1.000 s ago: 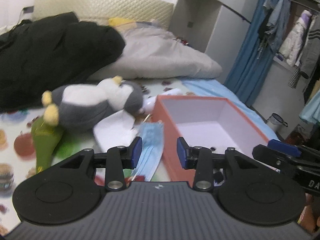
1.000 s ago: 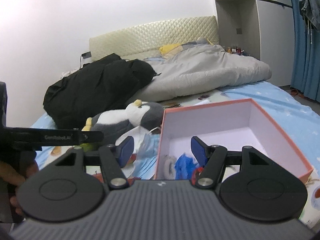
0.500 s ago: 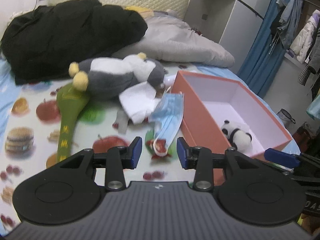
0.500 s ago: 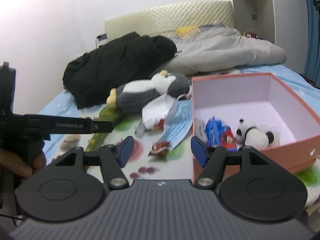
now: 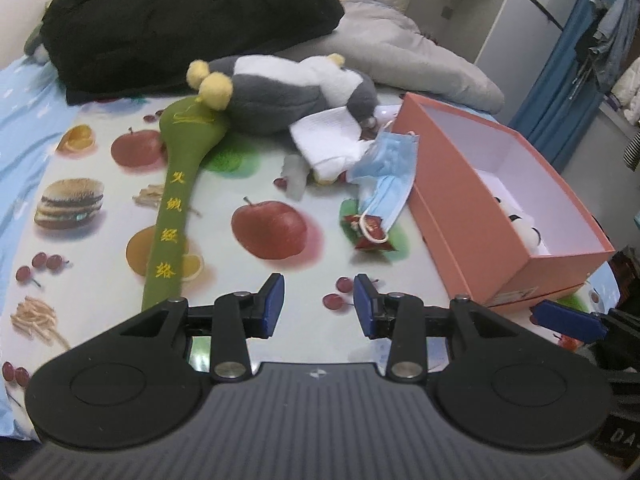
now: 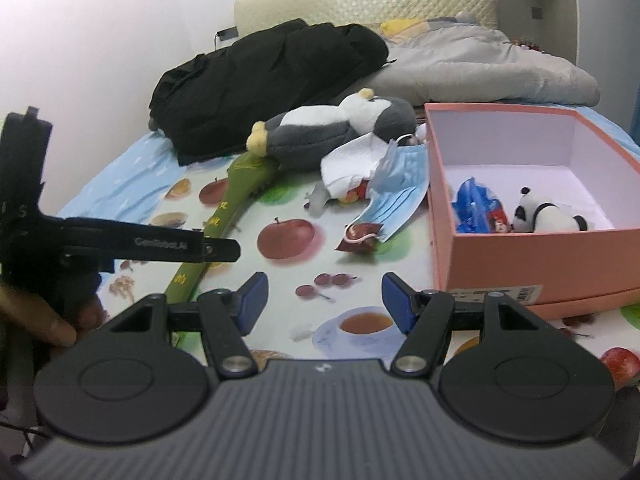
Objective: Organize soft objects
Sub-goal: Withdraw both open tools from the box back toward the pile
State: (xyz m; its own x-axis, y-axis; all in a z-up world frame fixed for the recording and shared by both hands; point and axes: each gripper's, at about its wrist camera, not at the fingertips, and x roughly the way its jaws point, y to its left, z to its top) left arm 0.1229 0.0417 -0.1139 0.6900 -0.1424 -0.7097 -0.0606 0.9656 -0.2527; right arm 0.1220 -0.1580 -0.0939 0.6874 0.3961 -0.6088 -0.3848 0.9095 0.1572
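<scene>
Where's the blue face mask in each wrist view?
Left wrist: blue face mask right of centre, leaning against the orange box.
Right wrist: mask at centre, just left of the box.
Shared landmark: the grey-and-white penguin plush behind it.

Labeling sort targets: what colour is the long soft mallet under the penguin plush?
Olive green with yellow embroidered characters along the long soft mallet; clearest in the left wrist view.

We hold both grippers tilted downward, side by side. Our left gripper has its jaws parted with nothing between them; our right gripper gapes wider, likewise empty. Our left hand wraps its gripper's handle.
</scene>
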